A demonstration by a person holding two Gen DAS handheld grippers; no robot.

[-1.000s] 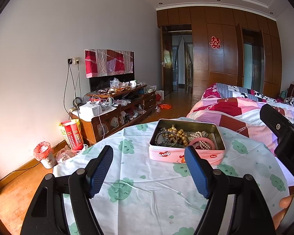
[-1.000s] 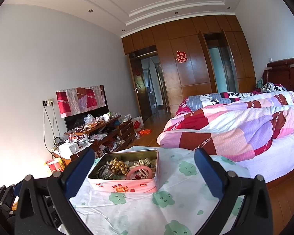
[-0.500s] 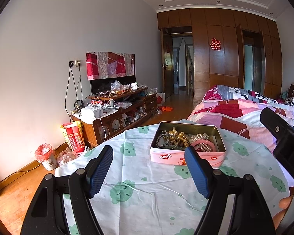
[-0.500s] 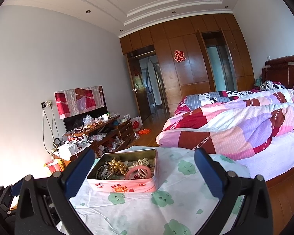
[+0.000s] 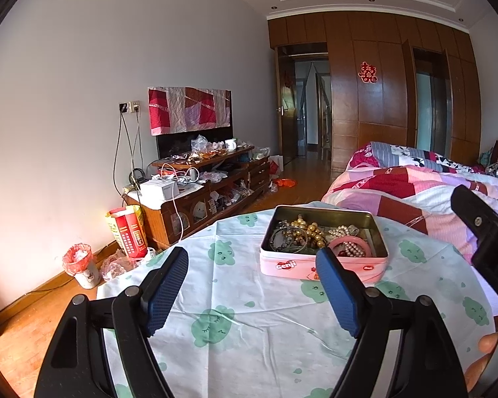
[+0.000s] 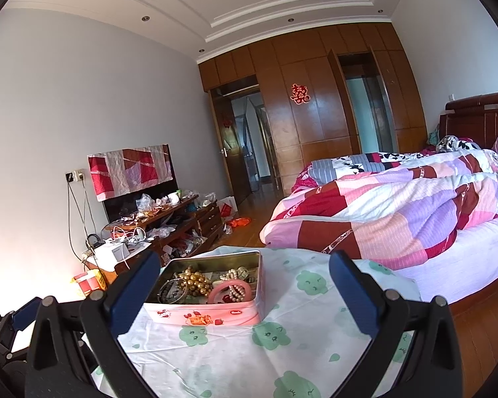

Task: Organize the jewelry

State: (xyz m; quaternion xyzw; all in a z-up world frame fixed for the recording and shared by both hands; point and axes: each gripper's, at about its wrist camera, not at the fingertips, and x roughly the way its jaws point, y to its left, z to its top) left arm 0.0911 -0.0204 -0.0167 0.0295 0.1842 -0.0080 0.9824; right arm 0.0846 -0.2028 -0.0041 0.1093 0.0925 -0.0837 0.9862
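Note:
A pink tin box stands open on a round table with a white cloth printed with green clouds. It holds gold beads, a pink bangle, white pearls and metal bangles. My left gripper is open and empty, short of the tin, which lies to its front right. In the right wrist view the tin sits between my fingers' line, slightly left. My right gripper is open and empty, held back from the tin.
A bed with a patchwork quilt lies right of the table. A cluttered TV stand runs along the left wall, with a small bin and a red carton on the floor.
Both grippers have tilted up slightly, so the tin sits a little lower in both views. Both stay open and empty.

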